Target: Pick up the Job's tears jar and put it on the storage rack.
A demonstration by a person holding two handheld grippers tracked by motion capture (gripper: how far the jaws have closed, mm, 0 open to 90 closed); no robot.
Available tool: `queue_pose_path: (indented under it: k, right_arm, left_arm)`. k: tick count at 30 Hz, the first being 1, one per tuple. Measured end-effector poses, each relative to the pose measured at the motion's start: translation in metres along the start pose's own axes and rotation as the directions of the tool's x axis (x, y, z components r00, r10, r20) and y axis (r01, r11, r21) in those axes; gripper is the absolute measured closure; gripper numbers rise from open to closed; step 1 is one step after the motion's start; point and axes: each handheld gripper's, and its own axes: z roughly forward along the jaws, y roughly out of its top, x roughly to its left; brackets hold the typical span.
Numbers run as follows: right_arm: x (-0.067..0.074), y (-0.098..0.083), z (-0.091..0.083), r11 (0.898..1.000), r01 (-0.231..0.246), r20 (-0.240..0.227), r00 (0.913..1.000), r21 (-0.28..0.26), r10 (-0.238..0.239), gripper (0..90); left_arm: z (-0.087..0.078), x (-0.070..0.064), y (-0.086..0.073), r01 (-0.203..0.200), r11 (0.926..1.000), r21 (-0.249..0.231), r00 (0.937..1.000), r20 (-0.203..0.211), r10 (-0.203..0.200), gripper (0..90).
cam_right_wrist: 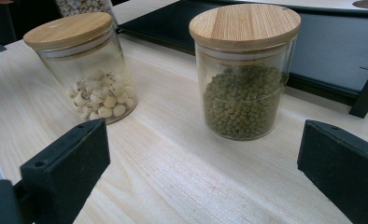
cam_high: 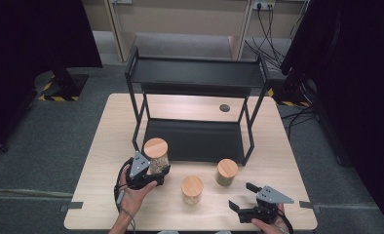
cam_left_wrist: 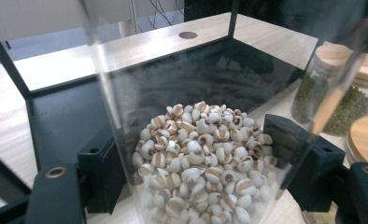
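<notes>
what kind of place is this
Probably a lab or test room set up like a pantry: a black two-tier shelf rack on a wooden table, cables trailing behind, grey carpet.

Bare bench (cam_high: 107, 146) is left open at nine o'clock of the held wood-lidded glass jar of pale beans (cam_high: 156, 155). Passage at twelve o'clock is blocked by the black two-tier metal rack (cam_high: 195, 73). Between the short wood-lidded jar (cam_high: 192, 189) and the green-bean jar (cam_high: 227, 171), a gap is left.
</notes>
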Motion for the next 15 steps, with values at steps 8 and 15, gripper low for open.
queue_pose_path:
  k: [8, 15]
  right_arm:
    - [0.0, 0.0, 0.0, 1.0, 0.002, -0.002, 1.0, 0.0, -0.002, 2.8]
    - [0.0, 0.0, 0.001, 1.0, 0.003, -0.004, 1.0, 0.002, -0.003, 2.8]
  left_arm:
    - [0.013, 0.003, 0.01, -0.003, 1.0, 0.001, 0.9998, -0.02, 0.003, 25.4]
    - [0.023, 0.009, 0.015, 0.005, 1.0, 0.006, 0.999, -0.045, -0.005, 25.3]
